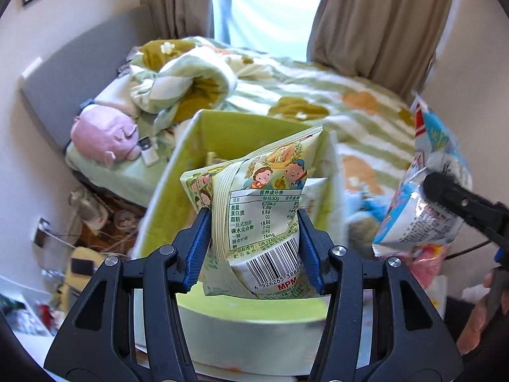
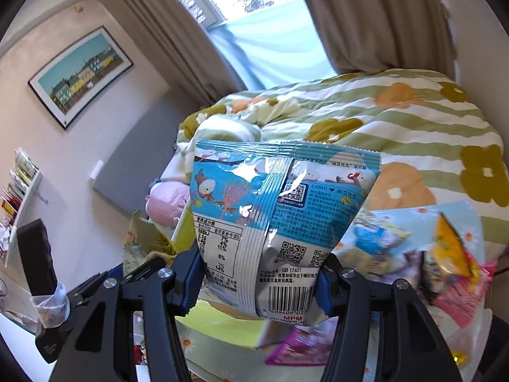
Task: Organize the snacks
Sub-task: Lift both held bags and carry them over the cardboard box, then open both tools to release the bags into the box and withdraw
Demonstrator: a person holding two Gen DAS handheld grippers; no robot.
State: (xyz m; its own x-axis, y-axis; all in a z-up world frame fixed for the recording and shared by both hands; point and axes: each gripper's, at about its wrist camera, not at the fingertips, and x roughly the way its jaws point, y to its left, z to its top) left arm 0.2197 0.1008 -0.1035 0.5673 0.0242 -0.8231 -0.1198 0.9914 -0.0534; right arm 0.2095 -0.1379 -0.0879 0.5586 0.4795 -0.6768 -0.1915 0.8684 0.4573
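Note:
My left gripper (image 1: 254, 242) is shut on a pale green snack bag (image 1: 264, 210) with cartoon children and a barcode, held upright above a lime-green fabric box (image 1: 178, 172). My right gripper (image 2: 259, 273) is shut on a blue snack bag (image 2: 280, 210) with QR codes and a barcode. In the left wrist view that blue bag (image 1: 423, 197) hangs at the right edge, pinched by the right gripper's black fingers (image 1: 451, 197). In the right wrist view the green bag's corner (image 2: 146, 238) shows at the left, beside the left gripper's body.
A bed with a flowered green-striped quilt (image 2: 397, 121) fills the background, with a pink plush pig (image 1: 105, 137) by the grey headboard. A light-blue flowered box (image 2: 397, 232) holding several colourful snack packs (image 2: 451, 254) stands at the right. Curtains and a bright window lie behind. Clutter lies at the lower left.

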